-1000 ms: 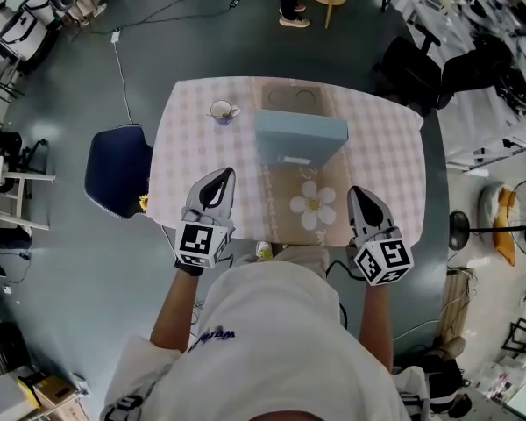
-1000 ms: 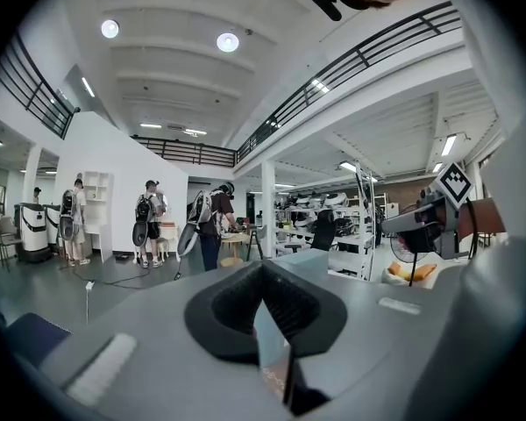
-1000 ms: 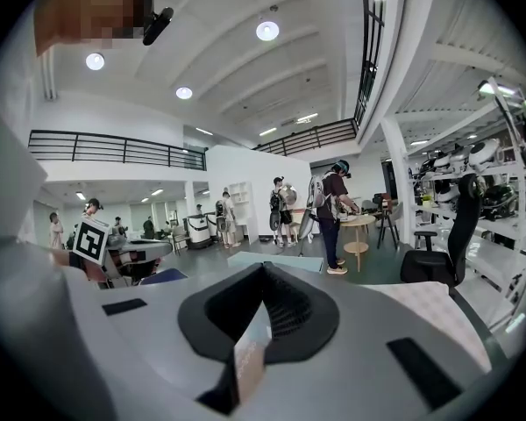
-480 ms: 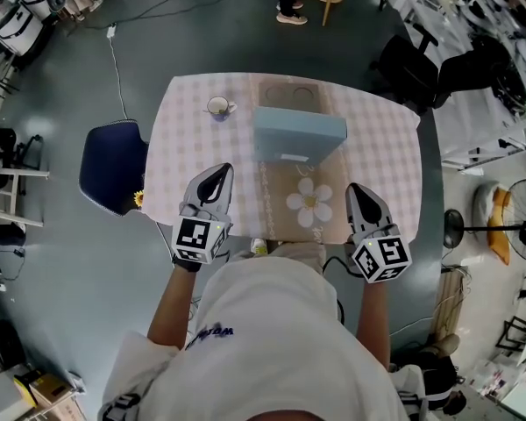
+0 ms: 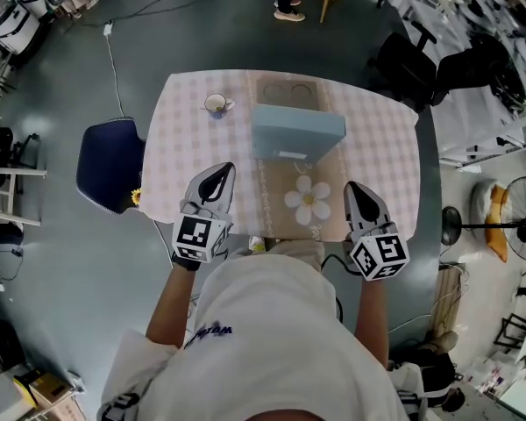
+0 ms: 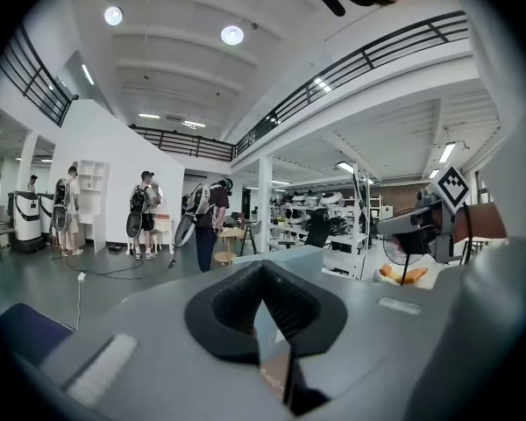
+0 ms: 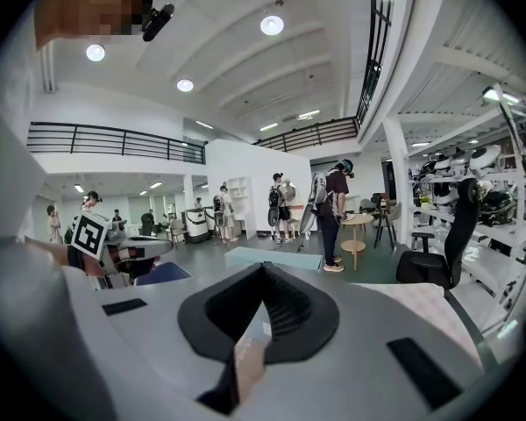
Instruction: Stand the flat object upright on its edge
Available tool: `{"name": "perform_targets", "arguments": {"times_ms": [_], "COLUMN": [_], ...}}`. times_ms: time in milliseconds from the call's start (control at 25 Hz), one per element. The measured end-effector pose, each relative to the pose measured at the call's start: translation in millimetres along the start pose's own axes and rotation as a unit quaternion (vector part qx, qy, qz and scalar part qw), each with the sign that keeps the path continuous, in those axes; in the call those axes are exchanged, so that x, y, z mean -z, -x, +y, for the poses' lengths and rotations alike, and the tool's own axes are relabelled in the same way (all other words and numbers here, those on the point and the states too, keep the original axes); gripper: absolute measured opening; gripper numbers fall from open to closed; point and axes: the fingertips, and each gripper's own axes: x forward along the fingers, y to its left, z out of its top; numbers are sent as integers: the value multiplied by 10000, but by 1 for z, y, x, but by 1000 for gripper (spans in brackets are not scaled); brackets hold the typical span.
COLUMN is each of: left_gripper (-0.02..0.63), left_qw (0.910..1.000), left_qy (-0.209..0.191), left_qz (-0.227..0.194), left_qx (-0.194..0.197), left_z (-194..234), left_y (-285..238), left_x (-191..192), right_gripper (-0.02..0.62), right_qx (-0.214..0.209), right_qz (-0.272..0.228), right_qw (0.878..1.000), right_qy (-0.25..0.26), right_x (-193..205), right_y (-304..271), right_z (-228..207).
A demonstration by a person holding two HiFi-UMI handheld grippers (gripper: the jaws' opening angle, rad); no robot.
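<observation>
Lying ahead on the bench point(image 5: 387, 160), the blue box point(image 5: 298, 130) ran crosswise, roughly midway between left gripper point(image 5: 216, 175) and right gripper point(image 5: 358, 191); both jaws were pressed together, empty.

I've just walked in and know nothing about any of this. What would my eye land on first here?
The pale blue box in the middle of the checked table stands out first, with a big daisy print on the side of it nearer the person. At the table's near edge, the left tongs and right tongs hover shut and empty.
</observation>
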Motion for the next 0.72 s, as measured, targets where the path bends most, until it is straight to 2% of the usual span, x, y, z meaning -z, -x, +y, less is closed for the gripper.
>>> {"name": "perform_targets", "arguments": {"times_ms": [480,720], "left_gripper": [2,2], "left_qw": [9999,9996], "left_qy": [-67,-28], "left_qz": [26,186], "left_qx": [156,198], "left_z": [-11,-14], "left_y": [-4,7], "left_x": [1,11], "right_gripper": [3,3], "right_qx": [95,116], "right_qz": [32,218], "right_qw": [9999,9996], "right_qy": [36,110], "right_x": [1,3], "right_y": [-3,2], "right_z": [-7,-7]}}
